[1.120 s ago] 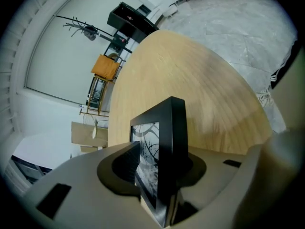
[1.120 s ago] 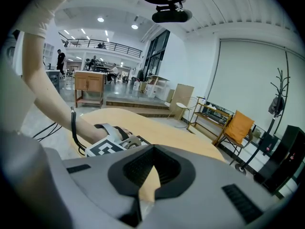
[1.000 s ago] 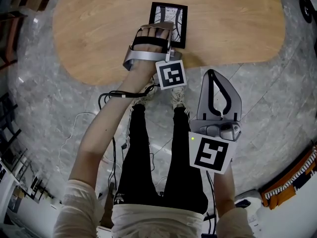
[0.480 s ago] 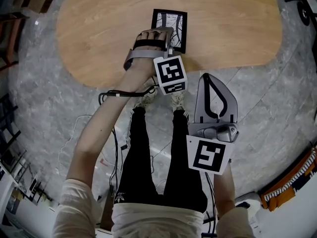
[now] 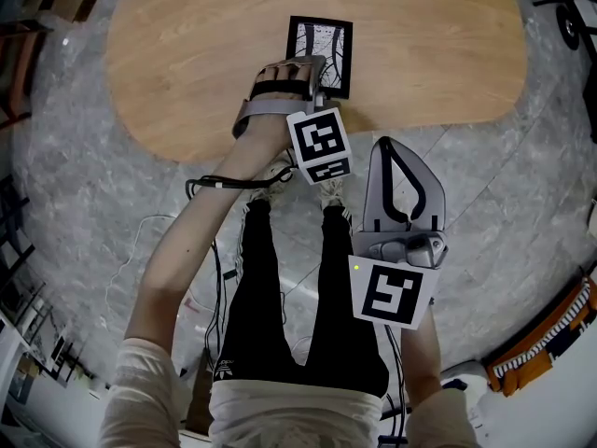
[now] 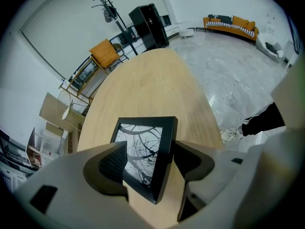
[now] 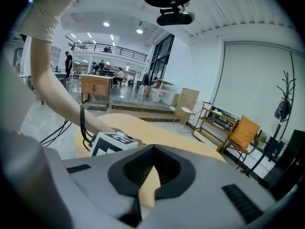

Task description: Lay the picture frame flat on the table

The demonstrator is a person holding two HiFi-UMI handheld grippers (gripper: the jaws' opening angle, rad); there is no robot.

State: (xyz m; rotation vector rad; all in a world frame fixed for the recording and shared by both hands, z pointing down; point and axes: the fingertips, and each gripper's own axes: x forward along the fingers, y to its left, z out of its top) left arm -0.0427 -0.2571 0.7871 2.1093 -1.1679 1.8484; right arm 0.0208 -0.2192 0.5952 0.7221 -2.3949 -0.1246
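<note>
The black picture frame with its black-and-white print lies on the oval wooden table, near the table's front edge. My left gripper reaches over the frame's near end. In the left gripper view the frame sits between the jaws of the left gripper, which are opening; there is a gap on each side and the pads do not press on it. My right gripper hangs off the table over the floor, jaws shut on nothing. In its own view the right gripper points toward the table.
The person's legs and shoes stand at the table's edge, with cables on the marble floor. Past the table's far end are an orange chair, a coat stand, a black cabinet and an orange sofa.
The left hand has drawn back slightly toward the table's near edge, uncovering a little more of the frame. The frame lies where it was. The right gripper has barely shifted.
</note>
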